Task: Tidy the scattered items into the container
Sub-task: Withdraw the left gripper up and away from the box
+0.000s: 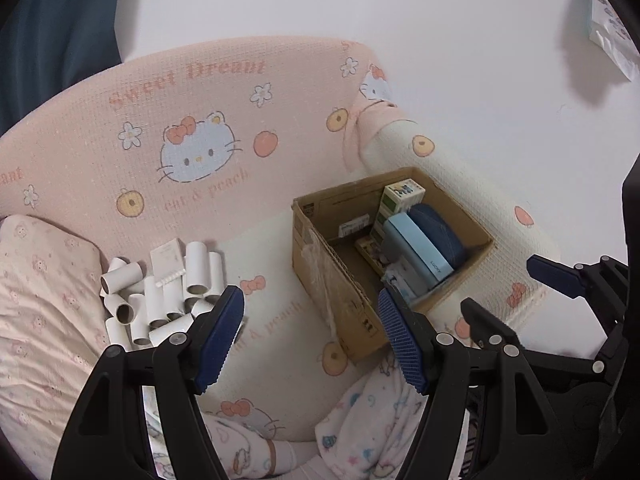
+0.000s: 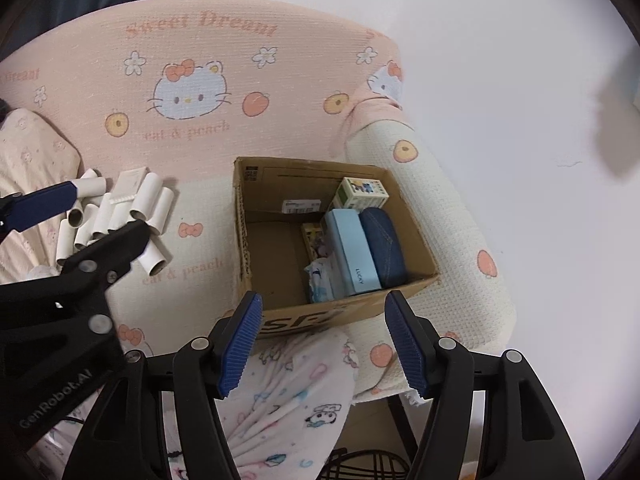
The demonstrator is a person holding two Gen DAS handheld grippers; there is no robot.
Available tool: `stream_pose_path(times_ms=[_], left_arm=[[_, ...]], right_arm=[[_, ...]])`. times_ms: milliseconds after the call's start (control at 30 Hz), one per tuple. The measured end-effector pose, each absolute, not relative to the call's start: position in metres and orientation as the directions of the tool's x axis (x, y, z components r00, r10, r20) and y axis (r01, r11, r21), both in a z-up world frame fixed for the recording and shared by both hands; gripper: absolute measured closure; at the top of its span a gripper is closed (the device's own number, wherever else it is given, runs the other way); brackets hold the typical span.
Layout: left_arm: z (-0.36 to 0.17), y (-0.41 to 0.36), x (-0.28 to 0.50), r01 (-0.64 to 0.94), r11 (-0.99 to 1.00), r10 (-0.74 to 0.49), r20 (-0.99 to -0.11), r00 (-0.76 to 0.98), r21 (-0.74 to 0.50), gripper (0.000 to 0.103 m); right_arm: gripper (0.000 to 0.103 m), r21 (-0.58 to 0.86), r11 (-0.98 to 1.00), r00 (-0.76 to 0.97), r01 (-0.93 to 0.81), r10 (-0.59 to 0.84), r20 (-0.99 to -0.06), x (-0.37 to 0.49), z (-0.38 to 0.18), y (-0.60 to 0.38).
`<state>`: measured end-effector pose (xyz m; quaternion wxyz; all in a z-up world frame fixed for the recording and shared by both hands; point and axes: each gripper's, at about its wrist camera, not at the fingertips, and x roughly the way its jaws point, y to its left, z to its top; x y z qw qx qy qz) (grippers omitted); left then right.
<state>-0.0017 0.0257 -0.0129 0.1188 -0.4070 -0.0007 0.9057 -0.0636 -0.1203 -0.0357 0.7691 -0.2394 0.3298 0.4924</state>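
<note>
Cardboard box point(image 2: 336, 312), open-topped, on the seat of a pink cat-and-peach sofa point(image 2: 192, 80), close against the cream armrest point(image 2: 440, 216). Inside the box, along its armrest side: a dark blue denim case point(image 2: 383, 246), a light blue case point(image 2: 352, 252) marked LUCKY just beside it, a small printed carton point(image 2: 362, 193) standing behind both, a crumpled blue-and-white packet point(image 2: 320, 276) at the near wall, and a white label point(image 2: 301, 205) on the far wall. Other half of the box floor bare.

Away from the box, on the seat toward the sofa's other end: a heap of white cardboard tubes point(image 1: 160, 296) with a flat white box point(image 1: 168, 260) lying on top, next to a pale pink patterned pillow point(image 1: 40, 280).

Left gripper point(image 1: 310, 334) spread wide, nothing between its blue pads, hanging over the seat between the tube heap and the box. Right gripper point(image 2: 334, 340) also open and empty, poised at the box's near wall. Patterned pyjama fabric point(image 2: 288, 392) below the box, at the seat's front edge.
</note>
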Motion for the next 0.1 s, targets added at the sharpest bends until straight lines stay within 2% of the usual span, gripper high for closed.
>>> stream_pose_path(times_ms=[100], left_arm=[[-0.0126,0.0300,-0.0001,-0.225,-0.969,0.223,-0.737,-0.639,-0.098,0.029]], right_arm=[[0.041,-0.040,0.402,0.296,-0.915,0.601,-0.742,-0.0626,-0.0361,-0.1207]])
